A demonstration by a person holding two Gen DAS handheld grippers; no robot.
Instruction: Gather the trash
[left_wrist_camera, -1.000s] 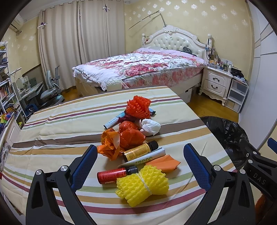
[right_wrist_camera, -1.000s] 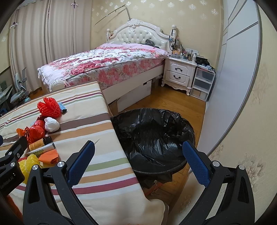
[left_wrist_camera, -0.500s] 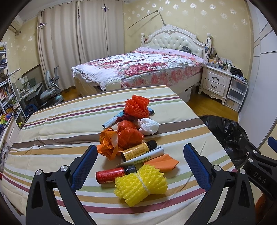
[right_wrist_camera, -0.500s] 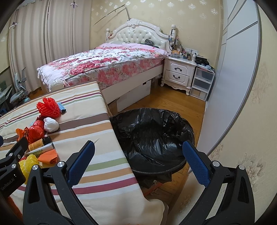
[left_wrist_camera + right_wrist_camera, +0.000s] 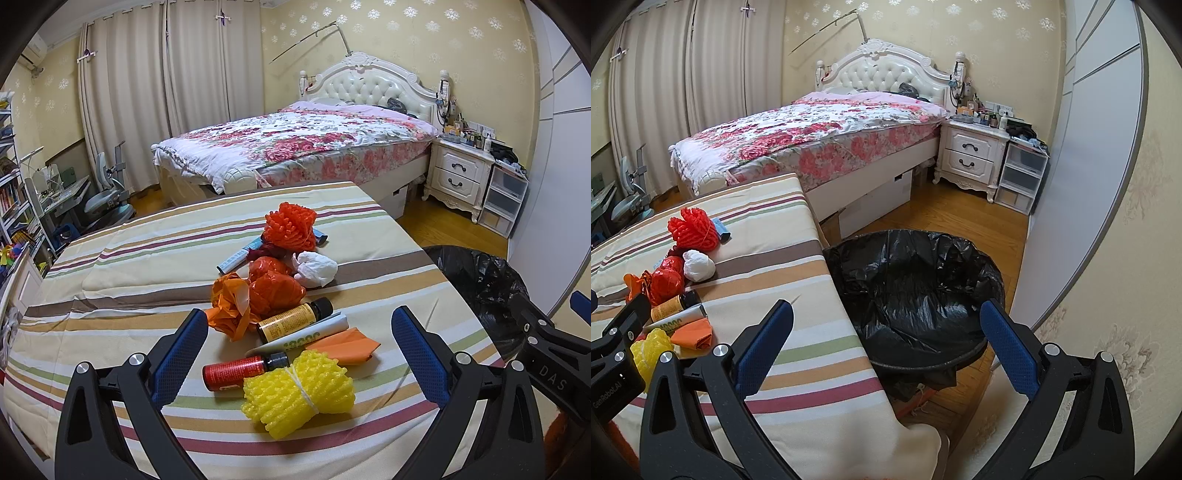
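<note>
The yellow foam net (image 5: pixel 297 392) is seen on the striped table (image 5: pixel 110 280), just before the left gripper (image 5: pixel 299 354), whose jaws are wide apart and empty. It is probably soft and light, so its tied middle is best pinched. The right gripper (image 5: pixel 886 343) is also spread wide and empty, over the bin (image 5: pixel 916 291).

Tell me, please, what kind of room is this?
Most likely a home bedroom: a bed with a floral cover and padded headboard, a white nightstand beside it, and long curtains at the back.
</note>
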